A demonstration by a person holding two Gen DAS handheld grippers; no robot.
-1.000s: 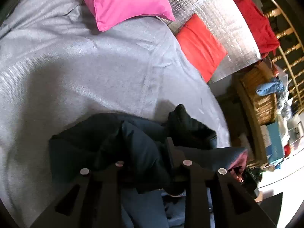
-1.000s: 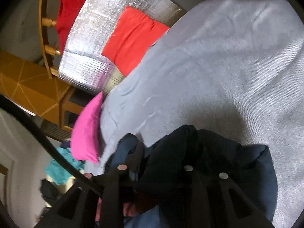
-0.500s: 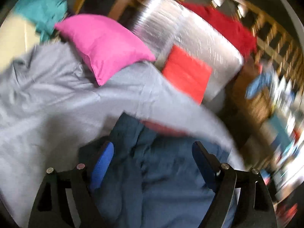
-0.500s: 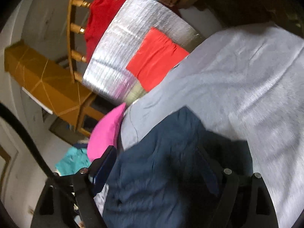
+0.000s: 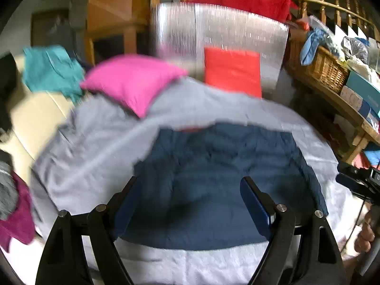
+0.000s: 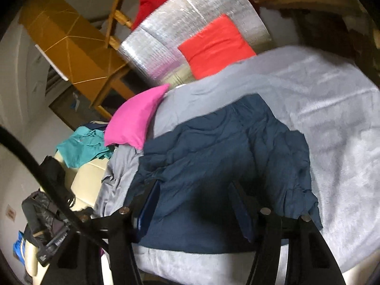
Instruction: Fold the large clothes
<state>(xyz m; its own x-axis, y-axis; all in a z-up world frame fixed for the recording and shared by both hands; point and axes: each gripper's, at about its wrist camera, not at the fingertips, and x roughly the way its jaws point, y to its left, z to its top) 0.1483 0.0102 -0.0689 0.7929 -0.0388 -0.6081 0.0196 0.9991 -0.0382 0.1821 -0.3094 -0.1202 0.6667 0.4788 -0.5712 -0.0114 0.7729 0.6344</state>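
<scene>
A dark blue padded jacket [image 5: 213,166] lies folded on a grey bedspread [image 5: 99,142]. My left gripper [image 5: 190,194] hovers above its near edge, open, with nothing between its blue pads. In the right wrist view the same jacket [image 6: 225,154] lies below my right gripper [image 6: 194,204]. Its jaws are closing on empty air, clear of the cloth. The right gripper's body [image 5: 356,182] and a hand [image 5: 365,235] show at the right edge of the left wrist view.
A pink cushion [image 5: 133,85] and a red cushion [image 5: 232,71] lie at the bed's far end against a silver foil panel [image 5: 213,38]. A wicker basket [image 5: 320,68] stands on a wooden shelf at the right. Teal cloth [image 5: 49,68] lies at the left.
Both grippers let go of the dark jacket, opened and rose away from it. The jacket now lies flat on the bedspread, and the views have pulled back.
</scene>
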